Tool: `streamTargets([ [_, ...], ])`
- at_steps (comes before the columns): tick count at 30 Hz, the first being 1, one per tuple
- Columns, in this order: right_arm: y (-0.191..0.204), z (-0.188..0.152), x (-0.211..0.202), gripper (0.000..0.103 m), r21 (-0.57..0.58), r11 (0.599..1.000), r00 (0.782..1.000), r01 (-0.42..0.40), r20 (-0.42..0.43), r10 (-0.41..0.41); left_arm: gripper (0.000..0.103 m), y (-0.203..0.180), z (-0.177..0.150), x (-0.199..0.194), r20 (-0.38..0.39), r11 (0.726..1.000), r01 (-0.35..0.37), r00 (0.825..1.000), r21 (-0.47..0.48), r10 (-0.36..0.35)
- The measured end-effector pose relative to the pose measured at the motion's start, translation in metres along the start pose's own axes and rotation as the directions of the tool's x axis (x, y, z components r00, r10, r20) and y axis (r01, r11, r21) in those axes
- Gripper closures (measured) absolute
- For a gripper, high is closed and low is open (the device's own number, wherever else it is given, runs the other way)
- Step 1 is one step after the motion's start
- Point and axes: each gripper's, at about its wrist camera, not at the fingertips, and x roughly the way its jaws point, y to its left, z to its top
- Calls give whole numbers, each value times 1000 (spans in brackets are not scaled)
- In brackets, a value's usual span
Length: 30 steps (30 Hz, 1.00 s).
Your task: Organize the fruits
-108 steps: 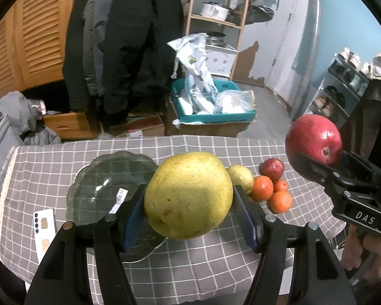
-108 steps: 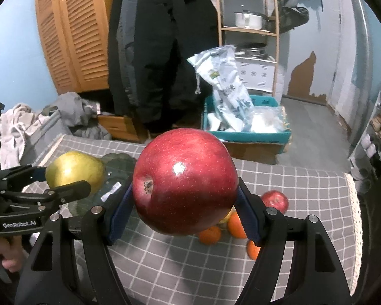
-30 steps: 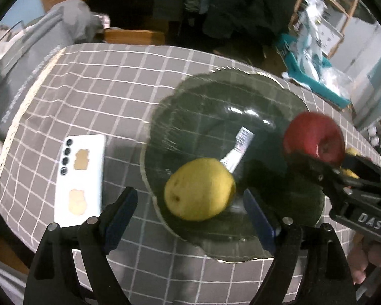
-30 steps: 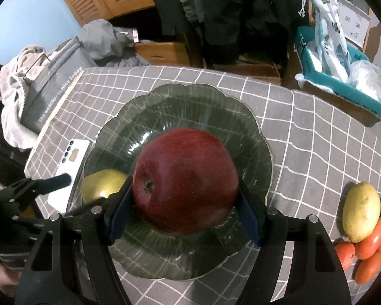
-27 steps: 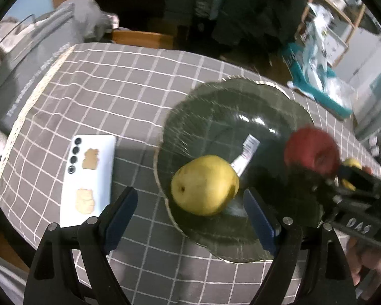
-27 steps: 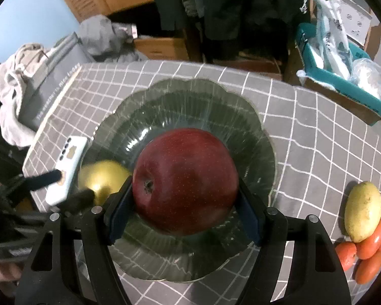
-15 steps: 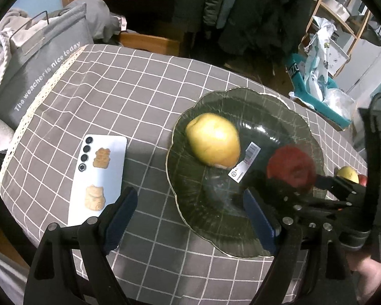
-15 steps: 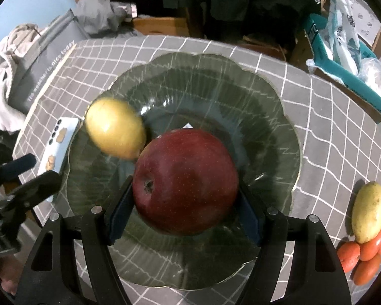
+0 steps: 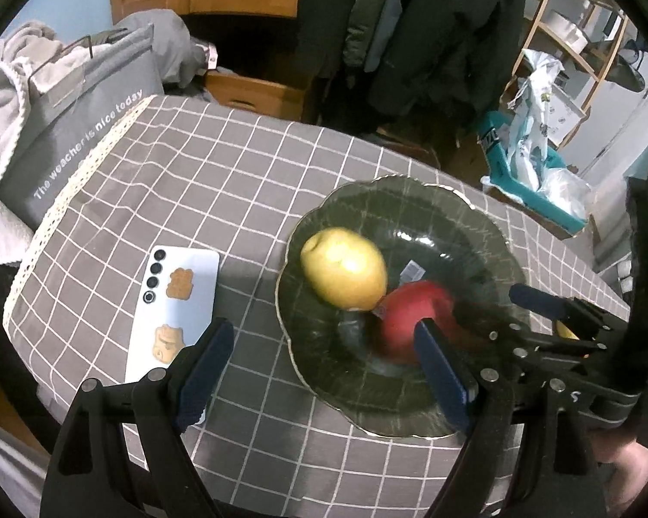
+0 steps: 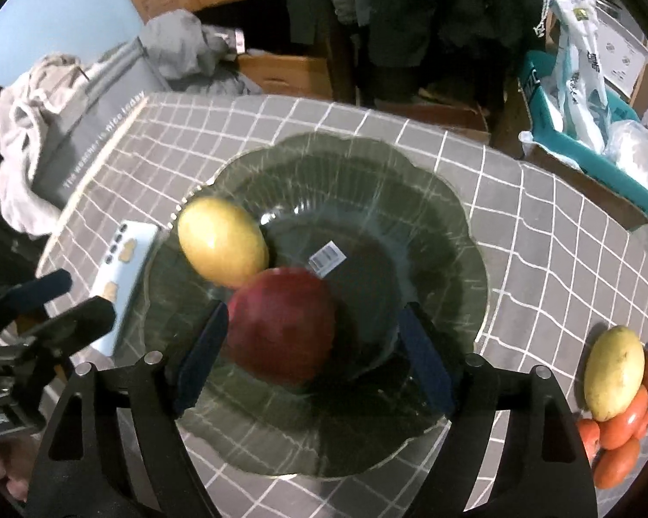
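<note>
A grey checked cloth covered the table [image 9: 246,181], with a white phone [image 9: 175,302] lying near its front edge beside a dark glass plate [image 10: 445,224]. Farther right, a yellow mango [image 10: 613,373] touched a cluster of small orange fruits [image 10: 617,444]. Beyond the table stood a grey bag [image 9: 82,129], hanging coats and a teal bin [image 10: 583,151]. A yellow pear [image 9: 343,274] and red apple [image 10: 283,323] sat touching in the plate. The left gripper [image 9: 324,364] and right gripper [image 10: 306,354] both held their jaws spread wide, gripping nothing.

Right gripper [image 10: 311,354] has released the apple [image 10: 283,323] beside the pear [image 10: 222,248].
</note>
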Motion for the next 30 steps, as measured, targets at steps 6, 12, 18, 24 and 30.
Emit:
streamTargets([
  [6,-7,7,-42,21,15,999,995,40,95,-42,16,-10,3,-15,28,1000,21,999,13,-21],
  [12,-15,7,-89,21,9,991,970,132,206,-131,16,-28,7,-33,57,998,41,997,42,-44],
  [18,-20,-4,-135,21,-2,982,935,187,308,-178,16,-44,9,-57,104,995,53,993,80,-61],
  [24,-28,-17,-180,21,15,981,902,192,390,-183,16,-63,9,-81,148,991,60,986,123,-78],
  [30,-38,-28,-215,21,41,978,878,203,436,-200,16,-79,8,-102,179,985,67,979,156,-95],
])
